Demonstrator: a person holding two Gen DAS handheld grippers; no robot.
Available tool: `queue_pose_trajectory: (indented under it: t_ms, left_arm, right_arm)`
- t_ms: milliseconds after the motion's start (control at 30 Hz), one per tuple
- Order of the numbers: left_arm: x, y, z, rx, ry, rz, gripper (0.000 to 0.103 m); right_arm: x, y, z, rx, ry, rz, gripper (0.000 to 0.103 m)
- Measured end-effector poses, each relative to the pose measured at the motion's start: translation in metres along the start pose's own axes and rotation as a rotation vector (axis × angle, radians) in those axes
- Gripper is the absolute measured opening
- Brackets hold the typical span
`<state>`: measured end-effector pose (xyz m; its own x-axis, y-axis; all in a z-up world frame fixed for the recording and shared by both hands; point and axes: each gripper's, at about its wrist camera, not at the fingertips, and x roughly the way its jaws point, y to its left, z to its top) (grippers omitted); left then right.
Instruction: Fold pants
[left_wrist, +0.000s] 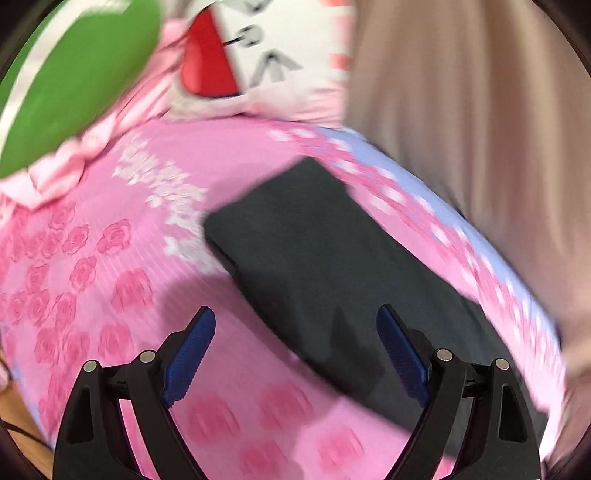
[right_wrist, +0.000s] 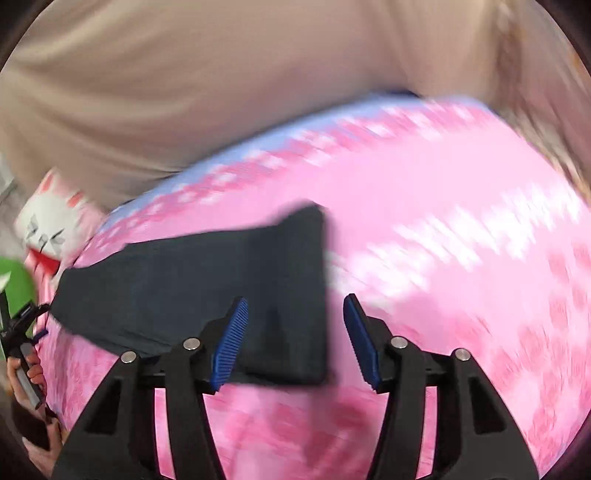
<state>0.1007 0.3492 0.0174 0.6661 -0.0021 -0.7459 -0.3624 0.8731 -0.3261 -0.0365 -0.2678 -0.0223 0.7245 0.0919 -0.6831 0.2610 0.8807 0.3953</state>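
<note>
The dark grey pants (left_wrist: 321, 258) lie folded in a long flat band on the pink rose-print bedspread (left_wrist: 122, 266). My left gripper (left_wrist: 295, 347) is open and empty, hovering over the band's near edge. In the right wrist view the pants (right_wrist: 207, 291) lie across the bedspread (right_wrist: 443, 229), with one squared end near the centre. My right gripper (right_wrist: 295, 339) is open and empty just above that end. Both views are motion-blurred.
A white cat plush with a red mouth (left_wrist: 255, 48) and a green cushion (left_wrist: 81, 81) sit at the head of the bed. A beige curtain (left_wrist: 480, 129) hangs along the bed's far side; it also shows in the right wrist view (right_wrist: 184, 81). My left hand and its gripper (right_wrist: 26, 350) show at the far left.
</note>
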Motion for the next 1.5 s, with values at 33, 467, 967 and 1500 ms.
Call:
queue_pose_trajectory:
  t_ms: [33, 467, 967, 1500]
  left_arm:
    - [0.009, 0.006, 0.007, -0.02, 0.015, 0.007, 0.086]
    - [0.056, 0.005, 0.024, -0.055, 0.025, 0.037, 0.034]
    - [-0.022, -0.077, -0.039, 0.145, 0.106, -0.18, 0.013]
    - [-0.076, -0.073, -0.08, 0.129, -0.056, 0.123, 0.071]
  right_arm:
    - [0.005, -0.006, -0.003, 0.022, 0.015, 0.015, 0.053]
    - [0.037, 0.019, -0.002, 0.028, 0.03, 0.145, 0.013]
    - [-0.108, -0.089, 0.007, 0.047, -0.195, -0.048, 0.01]
    - [-0.031, 0.069, -0.063, -0.373, 0.042, 0.115, 0.036]
